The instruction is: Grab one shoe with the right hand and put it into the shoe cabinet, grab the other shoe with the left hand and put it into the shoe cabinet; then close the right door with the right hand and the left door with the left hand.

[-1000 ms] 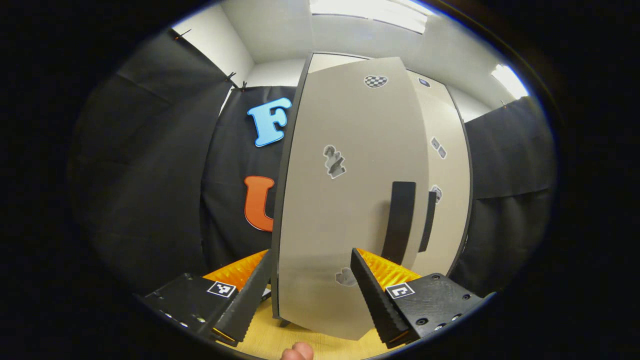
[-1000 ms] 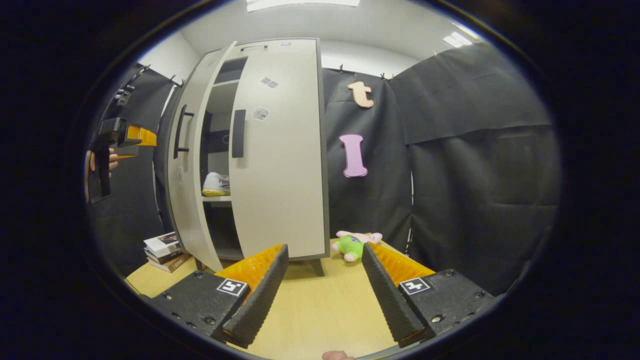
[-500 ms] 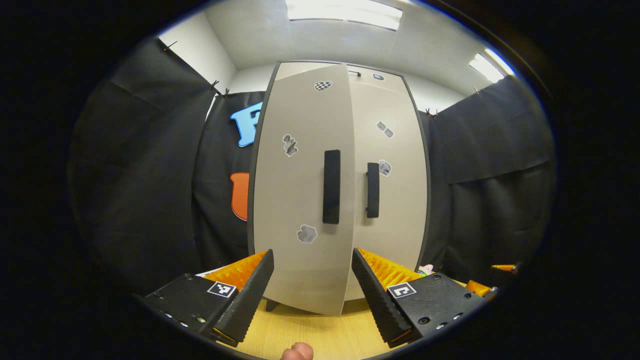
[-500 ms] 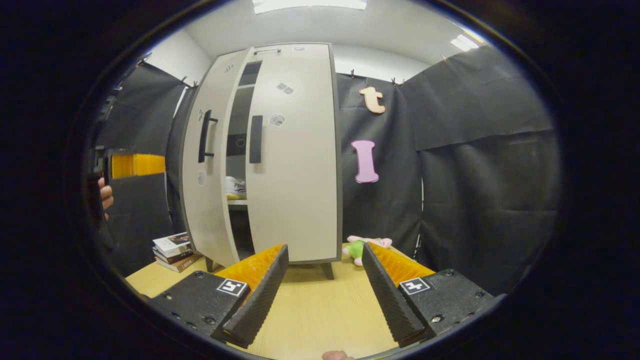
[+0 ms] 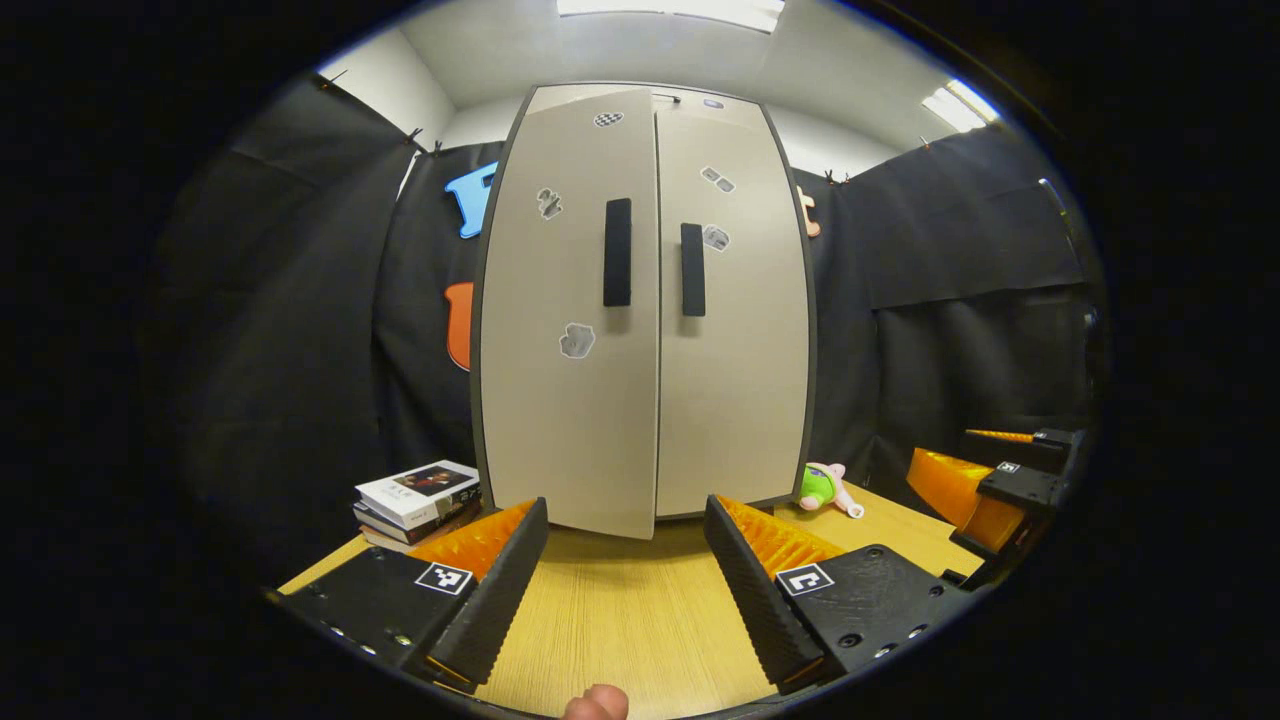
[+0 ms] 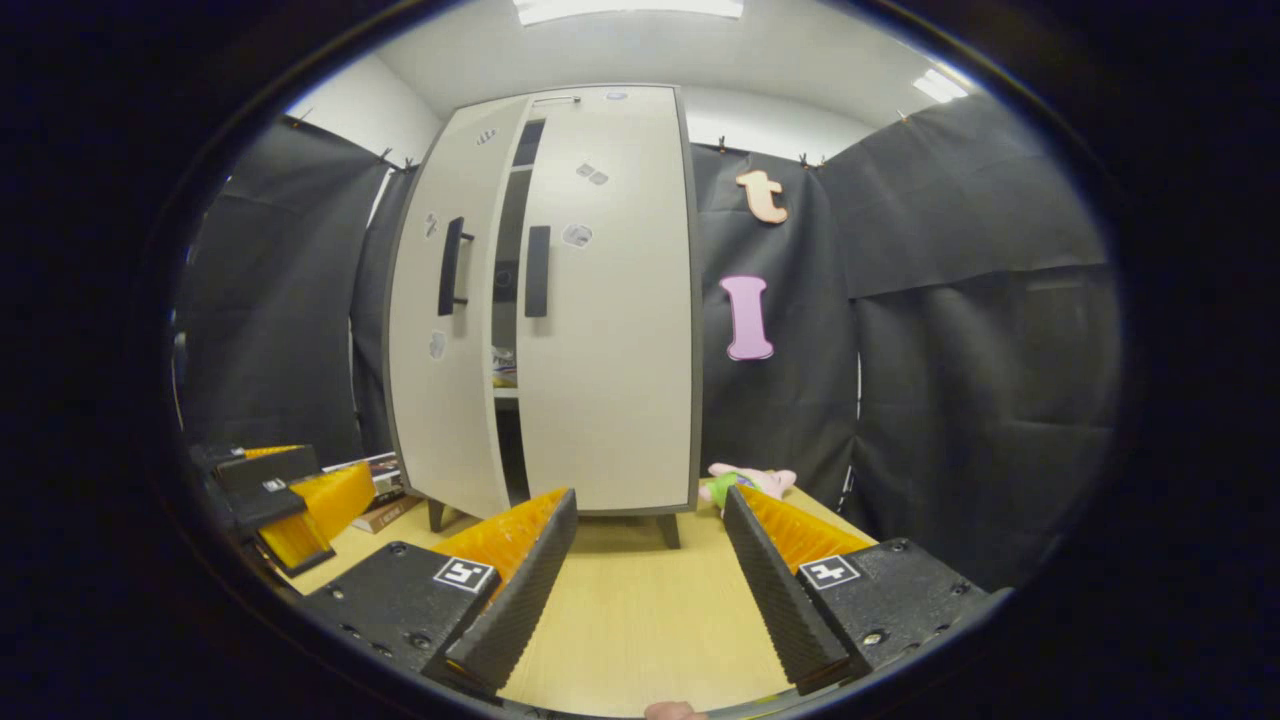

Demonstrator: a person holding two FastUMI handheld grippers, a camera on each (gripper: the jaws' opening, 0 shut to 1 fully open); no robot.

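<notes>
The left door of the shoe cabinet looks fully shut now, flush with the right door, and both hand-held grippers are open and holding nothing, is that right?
Not quite. The left door is still slightly ajar: the right gripper view shows a dark gap between it and the right door, with a shelf visible inside. The rest holds: the left hand-held gripper and the right hand-held gripper are both open and holding nothing.
</notes>
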